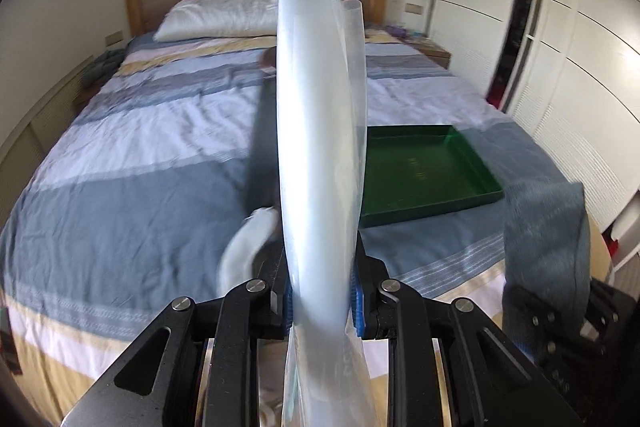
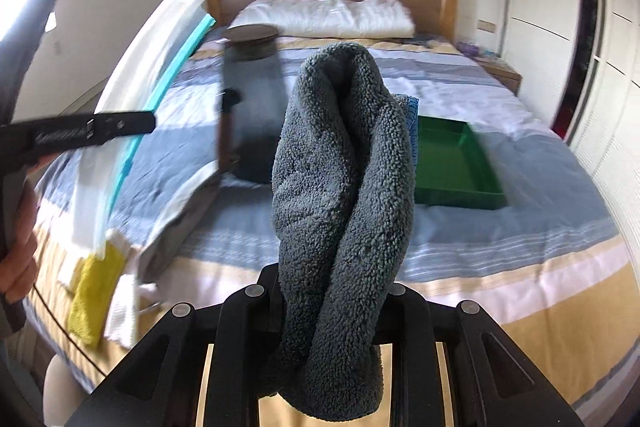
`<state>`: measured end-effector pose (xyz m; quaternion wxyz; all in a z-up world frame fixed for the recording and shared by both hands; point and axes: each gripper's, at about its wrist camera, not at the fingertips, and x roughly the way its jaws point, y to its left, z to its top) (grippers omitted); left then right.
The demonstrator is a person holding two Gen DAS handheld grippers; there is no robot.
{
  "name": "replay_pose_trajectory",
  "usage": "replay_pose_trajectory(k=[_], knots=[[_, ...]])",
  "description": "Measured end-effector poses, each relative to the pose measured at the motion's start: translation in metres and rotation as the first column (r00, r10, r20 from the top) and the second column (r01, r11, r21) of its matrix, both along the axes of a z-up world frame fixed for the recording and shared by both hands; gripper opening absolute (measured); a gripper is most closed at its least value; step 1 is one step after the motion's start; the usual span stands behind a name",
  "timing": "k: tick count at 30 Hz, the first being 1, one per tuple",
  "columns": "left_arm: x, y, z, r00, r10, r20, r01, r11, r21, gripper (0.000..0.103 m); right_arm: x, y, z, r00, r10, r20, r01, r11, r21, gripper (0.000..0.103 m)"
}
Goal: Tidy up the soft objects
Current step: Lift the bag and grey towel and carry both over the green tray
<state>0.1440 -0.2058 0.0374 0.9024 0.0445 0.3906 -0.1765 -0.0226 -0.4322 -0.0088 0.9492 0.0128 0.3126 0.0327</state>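
1. Translucent plastic fills my left claw (image 1: 320, 303): the jaws are clamped on a clear zip bag (image 1: 320, 131) that stands upright between the blue pads, held above the striped bed (image 1: 132, 131).
2. A white cloth (image 1: 244, 247), blurred, shows just left of the bag, low near the claw.
3. In the right wrist view the same bag arcs up at far left, its teal zip strip (image 2: 160, 95) along one edge; yellow and white cloths (image 2: 96, 299) lie at the bed's near left corner.
4. A dark jar with a brown lid (image 2: 252, 99) stands on the bed mid-left.
5. My right claw (image 2: 328, 311) is closed on a grey fleece towel (image 2: 340, 163), bunched and upright.
6. A green tray (image 2: 452, 163) sits on the bed to the right, beyond the towel.
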Motion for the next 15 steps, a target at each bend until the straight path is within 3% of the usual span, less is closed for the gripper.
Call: replay_pose_trajectory(k=[8, 15], knots=[[0.034, -0.066, -0.01, 0.996, -0.082, -0.038, 0.082, 0.997, -0.005, 0.018, 0.06, -0.048, 0.013, 0.997, -0.072, 0.015, 0.072, 0.997, 0.003, 0.023], [0.091, -0.122, -0.03, 0.989, -0.071, -0.131, 0.07, 0.997, -0.011, 0.018, 0.154, -0.083, 0.019, 0.997, -0.071, -0.012, 0.071, 0.997, -0.001, 0.023]])
